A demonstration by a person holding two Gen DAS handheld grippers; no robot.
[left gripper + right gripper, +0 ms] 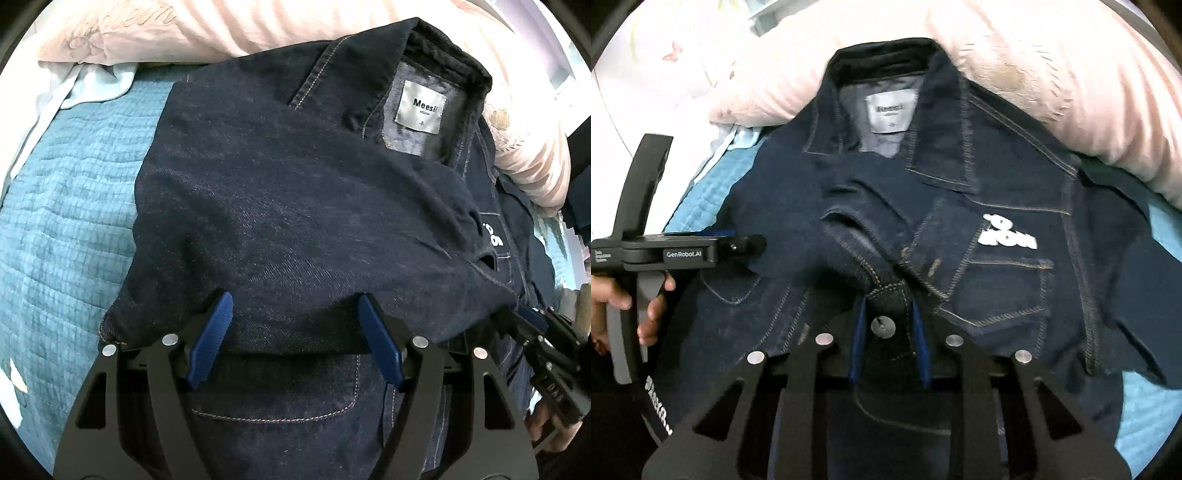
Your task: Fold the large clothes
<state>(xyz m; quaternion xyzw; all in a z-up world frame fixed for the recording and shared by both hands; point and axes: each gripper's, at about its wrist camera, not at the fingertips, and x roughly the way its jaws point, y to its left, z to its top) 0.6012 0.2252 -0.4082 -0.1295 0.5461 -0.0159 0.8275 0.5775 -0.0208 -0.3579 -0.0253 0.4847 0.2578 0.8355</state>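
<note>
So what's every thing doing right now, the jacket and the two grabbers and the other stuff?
Denim jacket: spread front up on the bed, left side folded over the middle.
Collar: open, label showing.
Sleeve cuff: buttoned, between the right gripper's fingers.
Right gripper: shut on the sleeve cuff.
Left gripper: open, fingers apart over the folded denim.
Blue quilt: lying flat under the jacket.
Pink pillow: resting behind the collar.

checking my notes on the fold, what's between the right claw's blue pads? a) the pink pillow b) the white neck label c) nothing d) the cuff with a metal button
d: in the right wrist view the right claw has its blue pads on either side of the stitched cuff of the denim jacket, with its metal button showing between them; the white label lies far up by the collar.
</note>
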